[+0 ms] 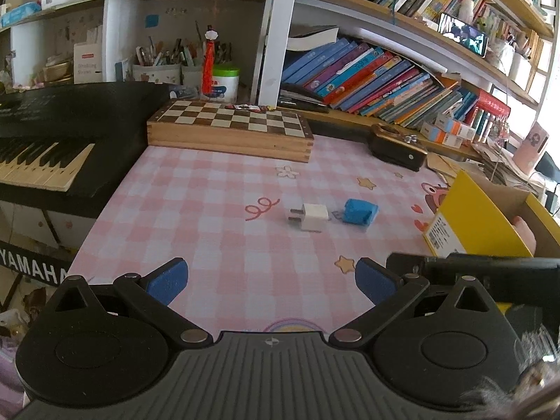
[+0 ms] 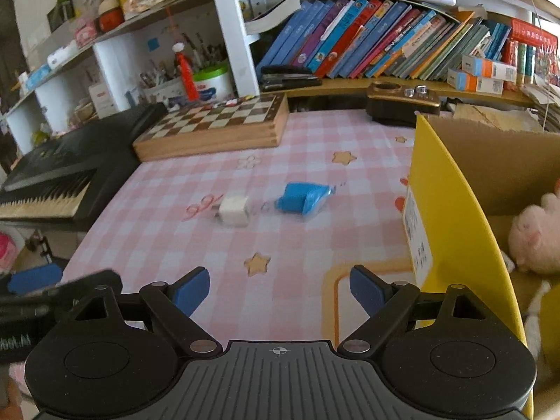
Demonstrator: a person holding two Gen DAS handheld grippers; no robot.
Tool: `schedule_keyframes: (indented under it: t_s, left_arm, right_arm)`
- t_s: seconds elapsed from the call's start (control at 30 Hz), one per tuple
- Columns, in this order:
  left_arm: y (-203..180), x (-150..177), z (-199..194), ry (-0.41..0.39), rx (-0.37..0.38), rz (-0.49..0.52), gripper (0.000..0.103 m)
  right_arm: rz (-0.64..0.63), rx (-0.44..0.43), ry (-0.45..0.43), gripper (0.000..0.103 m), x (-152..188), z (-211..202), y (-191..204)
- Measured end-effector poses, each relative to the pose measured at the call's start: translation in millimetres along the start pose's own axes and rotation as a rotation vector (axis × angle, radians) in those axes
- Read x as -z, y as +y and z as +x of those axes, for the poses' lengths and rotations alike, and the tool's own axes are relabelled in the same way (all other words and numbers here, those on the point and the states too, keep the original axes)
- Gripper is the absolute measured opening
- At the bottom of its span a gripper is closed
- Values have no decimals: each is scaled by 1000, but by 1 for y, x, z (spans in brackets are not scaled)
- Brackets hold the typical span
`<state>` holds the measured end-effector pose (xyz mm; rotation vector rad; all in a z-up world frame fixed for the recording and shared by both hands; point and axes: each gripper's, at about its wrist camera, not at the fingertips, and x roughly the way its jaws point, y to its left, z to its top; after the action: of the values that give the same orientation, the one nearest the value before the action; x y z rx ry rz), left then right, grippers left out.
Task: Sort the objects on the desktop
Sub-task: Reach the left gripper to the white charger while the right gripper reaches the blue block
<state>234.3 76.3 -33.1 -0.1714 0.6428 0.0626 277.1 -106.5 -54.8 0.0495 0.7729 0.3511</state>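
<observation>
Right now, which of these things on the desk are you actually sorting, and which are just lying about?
For the job:
white charger
blue item, beside the charger
yellow box, already holding a pink plush
left gripper and right gripper, both open and empty

Just lying about:
chessboard
keyboard
books
dark case
pen cups

Table mat (image 1: 196,210): smooth, printed, slight sheen. White charger (image 1: 312,217): glossy plastic, metal prongs. Chessboard box (image 1: 231,129): varnished wood. Yellow box (image 2: 451,189): cardboard, raw brown inside. Gripper pads (image 1: 168,281): matt blue, rough-textured.
</observation>
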Motion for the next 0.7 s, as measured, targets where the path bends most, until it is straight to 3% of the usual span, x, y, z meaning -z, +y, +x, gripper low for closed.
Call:
schedule_keyframes:
  t_s: [0.27,0.7]
  left_arm:
    - [-9,-10,35,10,-3,23,101]
    - [-35,-25,99,22,20,102,88]
  right_arm:
    - [13,30,-50,89,-32,24,-3]
    - [70,45,0,89,-56,69,-16]
